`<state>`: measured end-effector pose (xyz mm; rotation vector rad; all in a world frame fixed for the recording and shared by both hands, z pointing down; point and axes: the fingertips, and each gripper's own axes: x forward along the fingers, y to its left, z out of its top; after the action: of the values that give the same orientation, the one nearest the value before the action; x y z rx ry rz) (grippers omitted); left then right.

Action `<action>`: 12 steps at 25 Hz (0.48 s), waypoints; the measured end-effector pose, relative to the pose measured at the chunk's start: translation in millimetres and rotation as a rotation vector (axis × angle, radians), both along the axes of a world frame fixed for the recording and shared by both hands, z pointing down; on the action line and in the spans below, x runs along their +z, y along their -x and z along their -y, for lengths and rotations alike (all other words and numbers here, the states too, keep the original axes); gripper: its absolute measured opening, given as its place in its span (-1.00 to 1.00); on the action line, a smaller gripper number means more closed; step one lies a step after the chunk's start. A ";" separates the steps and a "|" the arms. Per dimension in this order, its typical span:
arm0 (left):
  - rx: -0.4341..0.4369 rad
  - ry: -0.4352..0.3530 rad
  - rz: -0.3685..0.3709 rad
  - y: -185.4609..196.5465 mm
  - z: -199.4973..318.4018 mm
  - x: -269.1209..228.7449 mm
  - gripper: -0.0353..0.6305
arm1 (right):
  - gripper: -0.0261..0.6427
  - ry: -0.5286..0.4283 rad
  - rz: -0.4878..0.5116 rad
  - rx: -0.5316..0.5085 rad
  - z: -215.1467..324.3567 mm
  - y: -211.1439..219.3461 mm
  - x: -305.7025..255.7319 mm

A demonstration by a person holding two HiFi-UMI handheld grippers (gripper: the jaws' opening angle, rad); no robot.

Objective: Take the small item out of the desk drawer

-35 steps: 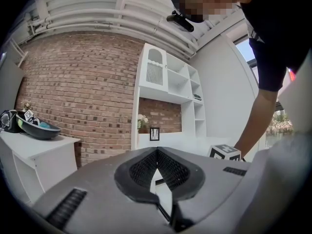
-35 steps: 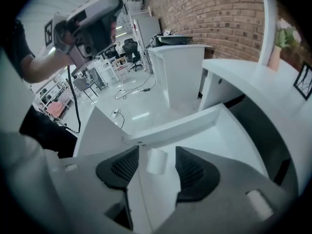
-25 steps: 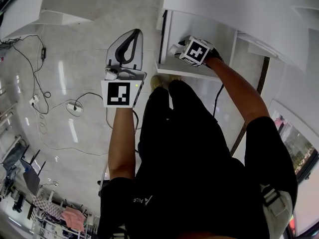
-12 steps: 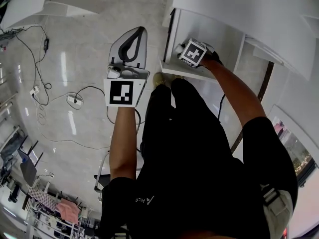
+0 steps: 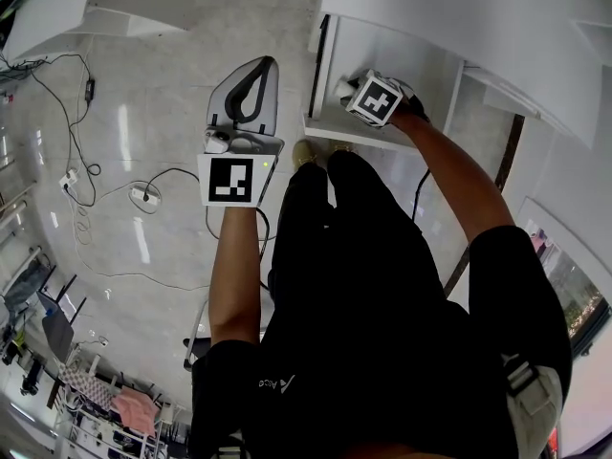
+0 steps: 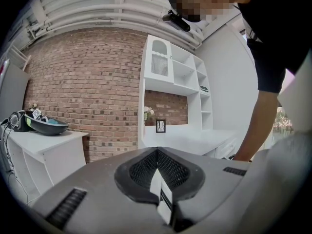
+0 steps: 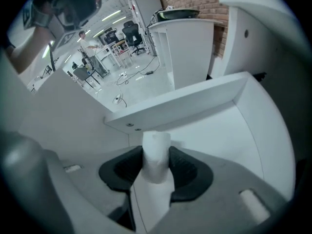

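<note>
Right gripper (image 7: 156, 156) jaws narrowed, closing on white item (image 7: 156, 143) in drawer (image 7: 234, 130).

Glossy floor (image 5: 153, 65), smooth white drawer (image 7: 234, 130)

Small white lettering (image 5: 274, 383) is printed on the black shirt (image 5: 382, 333), too small to be read.

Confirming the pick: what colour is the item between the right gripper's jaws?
White. The item sits between the closing jaws; clearest in the right gripper view.
</note>
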<state>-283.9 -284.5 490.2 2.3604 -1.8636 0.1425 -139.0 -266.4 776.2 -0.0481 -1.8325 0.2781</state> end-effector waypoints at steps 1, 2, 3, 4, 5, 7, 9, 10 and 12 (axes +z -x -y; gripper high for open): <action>0.005 -0.002 -0.001 -2.9 -0.5 -3.1 -0.89 | -0.42 -0.009 0.020 0.013 2.0 -0.7 -9.3; 0.010 -0.004 -0.002 -5.7 -1.0 -6.8 -0.89 | -0.42 -0.018 0.040 0.030 4.3 -1.4 -20.0; 0.014 -0.008 -0.004 -8.6 -1.7 -10.9 -0.89 | -0.42 -0.027 0.062 0.047 6.2 -2.2 -31.3; 0.018 -0.014 -0.005 -12.0 -2.6 -15.4 -0.89 | -0.42 -0.036 0.089 0.061 7.1 -2.7 -43.1; 0.022 -0.022 -0.005 -16.2 -3.7 -20.4 -0.89 | -0.42 -0.047 0.120 0.073 7.3 -3.2 -55.4; 0.036 -0.036 -0.003 -26.8 -5.8 -31.2 -0.89 | -0.42 -0.082 0.188 0.099 8.2 -5.7 -83.8; 0.055 -0.043 0.006 -37.0 -6.5 -42.8 -0.89 | -0.42 -0.123 0.255 0.127 10.9 -8.4 -117.2; 0.063 -0.045 0.010 -41.4 -6.3 -49.3 -0.89 | -0.42 -0.144 0.288 0.141 12.6 -9.6 -134.5; 0.077 -0.052 0.015 -51.2 -6.2 -63.7 -0.89 | -0.42 -0.186 0.357 0.175 16.3 -13.2 -168.5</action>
<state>-232.7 -278.4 426.5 2.4738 -1.8047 0.1208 -125.8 -282.7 607.7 0.2053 -2.2148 0.2299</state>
